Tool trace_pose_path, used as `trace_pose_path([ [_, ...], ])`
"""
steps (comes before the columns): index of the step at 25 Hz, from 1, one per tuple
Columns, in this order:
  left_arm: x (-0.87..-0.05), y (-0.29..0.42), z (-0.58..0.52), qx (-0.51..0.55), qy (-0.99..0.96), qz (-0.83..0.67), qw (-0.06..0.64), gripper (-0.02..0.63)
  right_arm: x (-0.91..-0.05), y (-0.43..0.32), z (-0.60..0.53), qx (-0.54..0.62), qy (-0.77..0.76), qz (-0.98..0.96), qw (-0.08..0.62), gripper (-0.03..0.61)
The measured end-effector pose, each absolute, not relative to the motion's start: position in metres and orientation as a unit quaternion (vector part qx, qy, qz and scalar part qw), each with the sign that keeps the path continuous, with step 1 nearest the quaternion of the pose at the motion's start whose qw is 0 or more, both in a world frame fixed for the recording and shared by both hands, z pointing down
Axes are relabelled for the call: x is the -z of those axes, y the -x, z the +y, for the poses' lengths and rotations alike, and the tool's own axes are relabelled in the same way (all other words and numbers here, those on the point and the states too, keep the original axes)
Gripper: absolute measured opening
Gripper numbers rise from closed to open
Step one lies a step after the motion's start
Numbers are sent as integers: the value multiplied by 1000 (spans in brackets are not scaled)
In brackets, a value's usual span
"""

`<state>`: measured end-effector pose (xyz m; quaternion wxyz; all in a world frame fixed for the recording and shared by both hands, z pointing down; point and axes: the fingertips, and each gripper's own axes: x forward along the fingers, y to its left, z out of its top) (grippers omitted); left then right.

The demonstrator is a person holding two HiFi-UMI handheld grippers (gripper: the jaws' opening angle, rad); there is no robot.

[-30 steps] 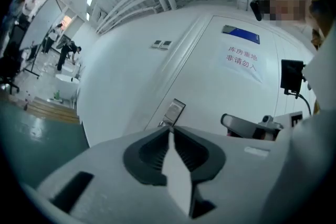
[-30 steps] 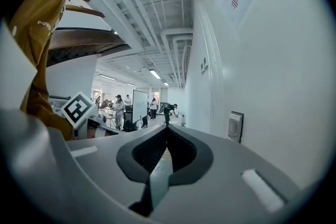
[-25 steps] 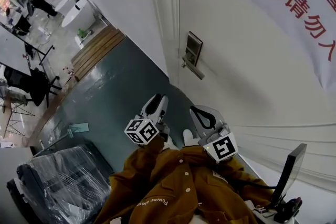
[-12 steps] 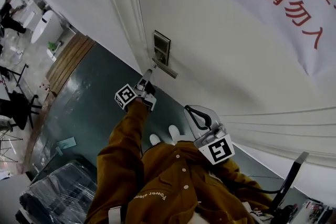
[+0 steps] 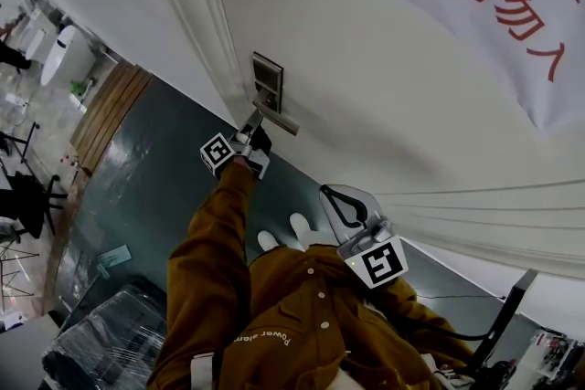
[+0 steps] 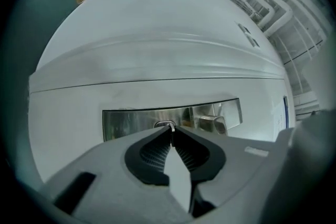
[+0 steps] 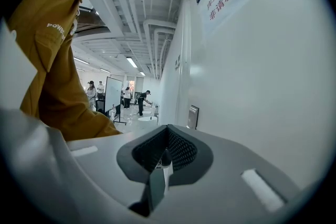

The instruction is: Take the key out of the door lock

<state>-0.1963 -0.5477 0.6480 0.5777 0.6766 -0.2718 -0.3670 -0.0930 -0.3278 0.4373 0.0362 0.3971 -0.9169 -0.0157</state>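
Holds the left gripper point(image 5: 253, 121) out at the end of a brown sleeve point(image 5: 215, 242), tips right at the steel lock plate point(image 6: 131, 122) on the white door point(image 5: 393, 105), just beside the lever handle point(image 5: 279, 118). Has just been closing those jaws and now pinches them almost together on the key point(image 6: 171, 129), a thin bright sliver standing edge-on between the ribbed pads point(image 6: 152, 153), directly in front of the oval keyhole surround point(image 6: 164, 124). Leaves the key at the lock, its far end hidden behind the jaw tips, so cannot tell how deep in the lock it sits. Carries the right gripper point(image 7: 165, 155) lower and nearer the body, well apart from the lock, pointing along the door, jaws together with nothing between them. Shows, in the right gripper view, the same lock plate far ahead on the door and a white banner point(image 5: 475, 5) with red characters higher up. Stands on a dark green floor point(image 5: 155, 187), white shoes point(image 5: 294, 231) near the foot of the door. Takes in, at the head view's left edge, wooden planking point(image 5: 105, 110) and pale furniture beyond it.
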Motion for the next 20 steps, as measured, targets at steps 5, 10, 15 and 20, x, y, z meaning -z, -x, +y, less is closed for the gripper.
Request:
trace_pose_path([
  [5, -657, 200, -548, 329, -681, -302, 580, 20, -436, 99, -327, 17, -392, -919, 35, 6],
  [10, -662, 201, -547, 309, -662, -332, 597, 20, -434, 107, -325, 21, -384, -922, 32, 6],
  [15, -663, 202, -545, 310, -649, -328, 612, 20, -431, 107, -322, 26, -385, -922, 28, 6],
  [20, -663, 210, -534, 327, -639, -312, 623, 20, -431, 101, -319, 25, -392, -919, 30, 6],
])
